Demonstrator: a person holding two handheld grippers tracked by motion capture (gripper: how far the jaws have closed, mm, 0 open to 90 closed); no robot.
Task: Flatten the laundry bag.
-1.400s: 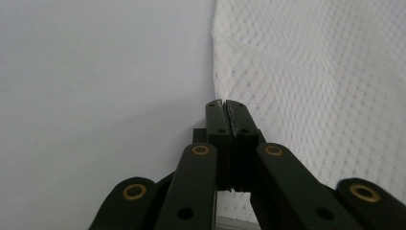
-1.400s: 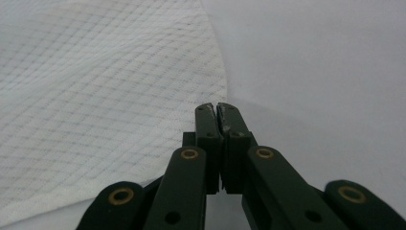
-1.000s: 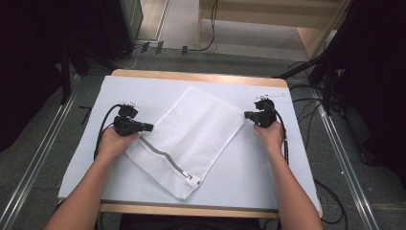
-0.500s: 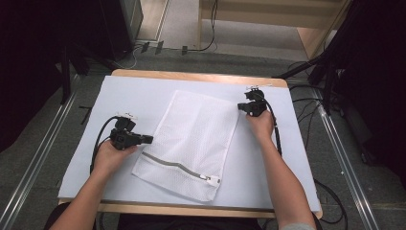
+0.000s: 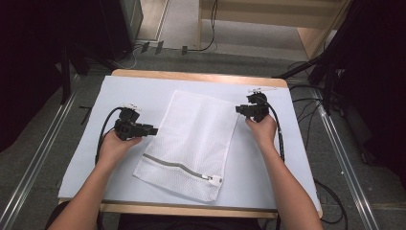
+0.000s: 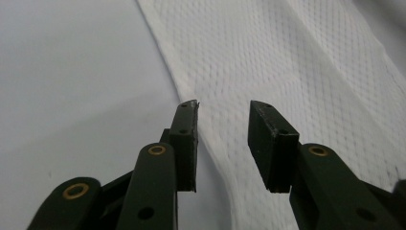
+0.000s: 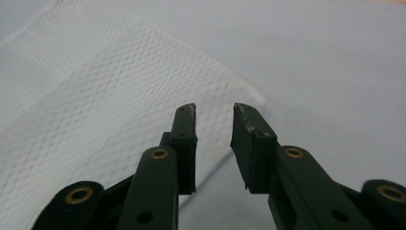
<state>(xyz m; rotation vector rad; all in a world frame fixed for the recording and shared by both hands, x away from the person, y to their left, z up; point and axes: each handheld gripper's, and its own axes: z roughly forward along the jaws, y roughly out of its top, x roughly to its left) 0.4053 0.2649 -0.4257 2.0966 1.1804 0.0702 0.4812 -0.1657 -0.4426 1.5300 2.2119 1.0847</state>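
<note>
**A:** Where am I right now? I see the white mesh bag (image 5: 191,143) lying flat near the middle of the surface (image 5: 86,143), zipper end toward six o'clock, its far end tipped toward one o'clock.

**B:** Yes. My left gripper (image 5: 152,130) sits at the bag's nine o'clock edge and my right gripper (image 5: 238,109) at its upper corner, around two o'clock. Both pairs of fingers have just been opening. They stand spread now with nothing pinched, and the mesh lies on the surface below them.

**A:** So the step is letting go. How do I do it well?

**B:** I'd lift both hands straight off before sliding away, so no finger snags the netting and rucks it. In the left gripper view the bag's edge runs right under the left finger (image 6: 186,136), so that's the likeliest catch.

**A:** What has changed?

**B:** A second ago the bag lay more slanted, its zipper end toward five o'clock, and both grippers were clamped on its edges. Since then it has swung closer to upright.
</note>
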